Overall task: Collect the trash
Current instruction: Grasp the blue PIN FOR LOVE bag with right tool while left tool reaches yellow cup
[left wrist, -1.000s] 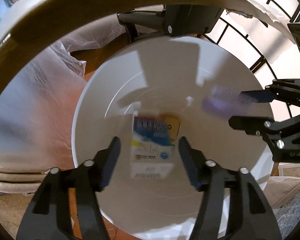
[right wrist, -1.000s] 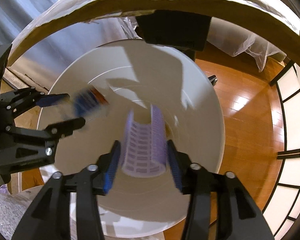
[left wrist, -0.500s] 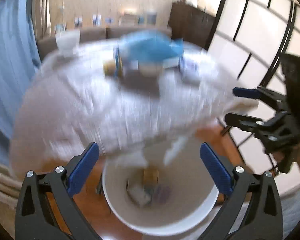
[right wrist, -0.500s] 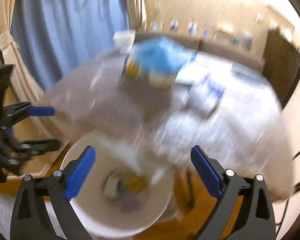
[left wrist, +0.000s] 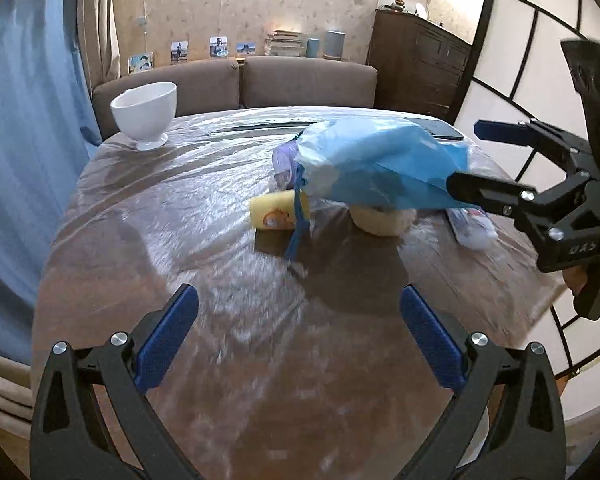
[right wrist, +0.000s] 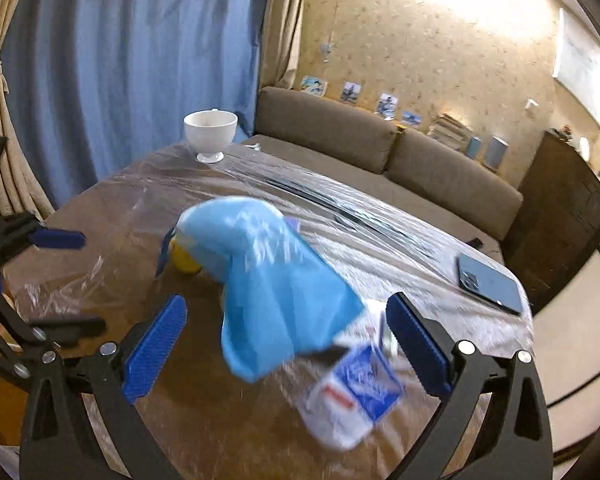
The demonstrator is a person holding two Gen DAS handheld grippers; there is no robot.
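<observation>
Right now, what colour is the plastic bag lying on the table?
Light blue plastic bag, clearest in the right wrist view.

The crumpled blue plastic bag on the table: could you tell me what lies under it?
Under the crumpled blue plastic bag show a yellow packet, a beige lump and a purple wrapper; anything deeper is covered.

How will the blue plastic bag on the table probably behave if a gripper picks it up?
The blue plastic bag looks thin and crumpled, so it is probably floppy and will sag when lifted. It drapes over other items, like the yellow packet, so it may drag them. It seems light; the plastic-covered table might let it slide.
</observation>
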